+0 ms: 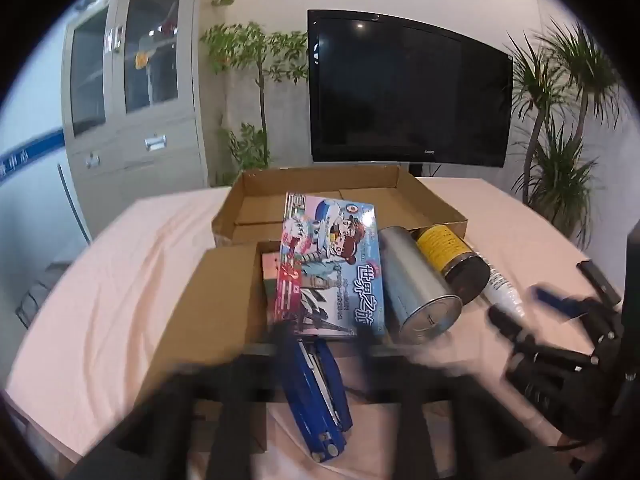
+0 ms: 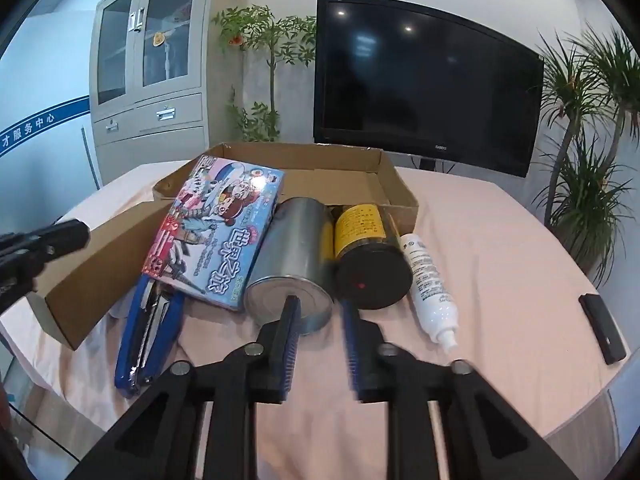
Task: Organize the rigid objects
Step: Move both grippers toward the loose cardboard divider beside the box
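Here, in the left wrist view, the left claw (image 1: 320,344) is blurred, so one cannot tell if its jaws are apart or together; it is just above the blue stapler (image 1: 316,396), which lies on the pink tabletop (image 1: 120,280) beside the cardboard box (image 1: 248,200). In the right wrist view, the right claw (image 2: 320,320) stands apart and holds nothing, close before the silver can (image 2: 292,256). The can lies between the colourful game box (image 2: 216,232) and the yellow-label jar (image 2: 368,248); a white bottle (image 2: 428,280) lies right of the jar.
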`<state>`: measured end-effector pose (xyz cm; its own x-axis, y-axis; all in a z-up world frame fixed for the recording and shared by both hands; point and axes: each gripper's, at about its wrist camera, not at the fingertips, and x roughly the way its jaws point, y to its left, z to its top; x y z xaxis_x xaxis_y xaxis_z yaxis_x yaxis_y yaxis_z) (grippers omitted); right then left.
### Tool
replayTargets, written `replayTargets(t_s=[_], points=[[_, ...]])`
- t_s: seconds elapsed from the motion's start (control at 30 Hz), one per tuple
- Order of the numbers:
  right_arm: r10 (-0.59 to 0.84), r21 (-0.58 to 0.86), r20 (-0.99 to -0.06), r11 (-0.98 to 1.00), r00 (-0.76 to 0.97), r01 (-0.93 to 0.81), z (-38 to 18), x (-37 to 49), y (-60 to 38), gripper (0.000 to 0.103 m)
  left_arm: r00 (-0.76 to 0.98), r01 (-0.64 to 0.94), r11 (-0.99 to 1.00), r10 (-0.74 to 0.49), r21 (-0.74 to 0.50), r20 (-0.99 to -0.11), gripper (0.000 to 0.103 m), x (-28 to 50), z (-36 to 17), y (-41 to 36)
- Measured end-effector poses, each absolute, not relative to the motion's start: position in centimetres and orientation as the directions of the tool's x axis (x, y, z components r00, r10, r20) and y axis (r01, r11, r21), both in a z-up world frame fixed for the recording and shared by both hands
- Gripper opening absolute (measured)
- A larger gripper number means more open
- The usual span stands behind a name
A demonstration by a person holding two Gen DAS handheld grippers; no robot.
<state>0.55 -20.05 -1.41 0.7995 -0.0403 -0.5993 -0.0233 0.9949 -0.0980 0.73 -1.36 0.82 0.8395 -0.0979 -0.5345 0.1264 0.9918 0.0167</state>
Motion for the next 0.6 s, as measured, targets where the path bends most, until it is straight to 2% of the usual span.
replayTargets(t_s=[0.03, 0.07, 0.17, 0.3, 0.6], points=[[-0.044, -0.085, -0.585, 0.996, 0.810, -0.008, -1.2, 0.7, -20.5, 0.103, 0.853, 0.109, 0.994, -0.084, 0.018, -0.514, 0.101, 0.5, 0.9, -1.4], [-0.054, -0.083, -0.578, 0.997, 0.815, 0.007, -1.7, 0.9, -20.3, 0.103, 0.873, 0.102, 0.995, -0.084, 0.012, -0.480, 0.102, 0.3, 1.0, -1.3], [-0.054, -0.080, -0.602, 0.997, 0.797, 0.007, -2.5, 2.1, -20.8, 0.103, 0.854, 0.104, 0.993, -0.065, 0.047, -0.516, 0.102, 1.1, 0.6, -1.9], [-0.053, -0.065, -0.625, 0.998, 0.779, 0.016, -2.8, 2.1, -21.3, 0.103, 0.837, 0.089, 0.996, -0.071, 0.007, -0.542, 0.102, 1.9, 0.1, -1.6], [-0.048, -0.074, -0.661, 0.997, 0.749, -0.001, -3.9, 2.7, -21.8, 0.103, 0.803, 0.093, 0.996, -0.065, 0.017, -0.592, 0.102, 2.5, -1.1, -1.4]])
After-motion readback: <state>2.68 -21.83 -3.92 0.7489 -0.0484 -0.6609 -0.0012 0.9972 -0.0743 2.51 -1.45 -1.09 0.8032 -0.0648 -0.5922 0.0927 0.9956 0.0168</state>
